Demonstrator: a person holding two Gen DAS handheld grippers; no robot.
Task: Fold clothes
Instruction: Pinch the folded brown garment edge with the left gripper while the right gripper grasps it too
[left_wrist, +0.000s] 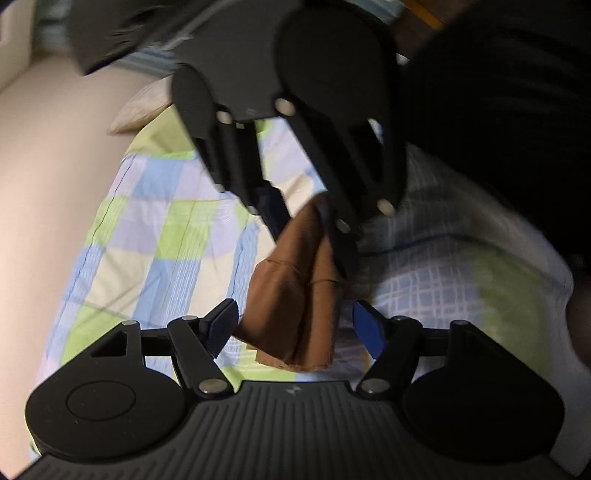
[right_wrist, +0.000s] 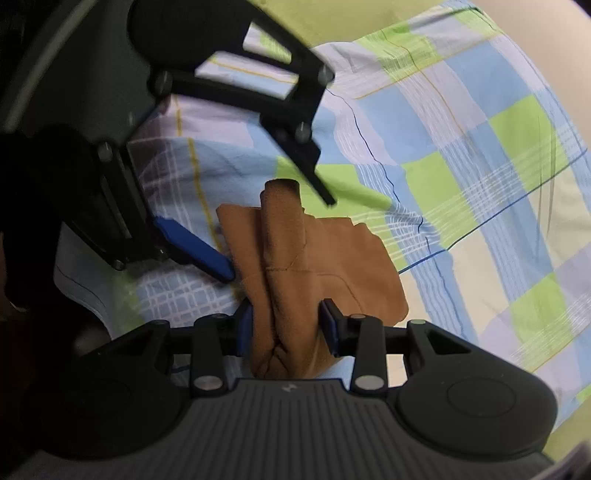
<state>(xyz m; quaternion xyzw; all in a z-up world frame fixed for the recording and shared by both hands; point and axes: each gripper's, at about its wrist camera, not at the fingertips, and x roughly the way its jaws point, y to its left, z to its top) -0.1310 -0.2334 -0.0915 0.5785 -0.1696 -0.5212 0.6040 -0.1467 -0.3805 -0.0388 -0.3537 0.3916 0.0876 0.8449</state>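
Cloth: We see a small brown cloth (right_wrist: 314, 266), bunched and already doubled over on itself, with a stitched seam on top. It hangs just above the checked bed sheet (right_wrist: 461, 155), partly lifted.
Right tongs: Our right tongs (right_wrist: 290, 325) stand narrow, with the near end of the cloth bunched between the blue pads. We think they hold it, since the cloth hangs from them in the left view.
Left tongs: Our left tongs (left_wrist: 295, 326) stand wide. The hanging cloth is between the pads, but we cannot see them press on it.
Done so far: We think the cloth has some folds in it, but it is lumpy and not flat.
Left to do: We think it needs to be laid down, smoothed, and folded again neatly.
Edges: The far corner of the cloth droops down free. One side edge looks loose and wavy.
Room to move: The sheet is bare all around the cloth, with lots of room to the far side.
Tight spot: The two tongs are very near each other, so we should move them slowly.
Dark side: Something dark (left_wrist: 509, 110) sits near, maybe a sleeve; we cannot tell.
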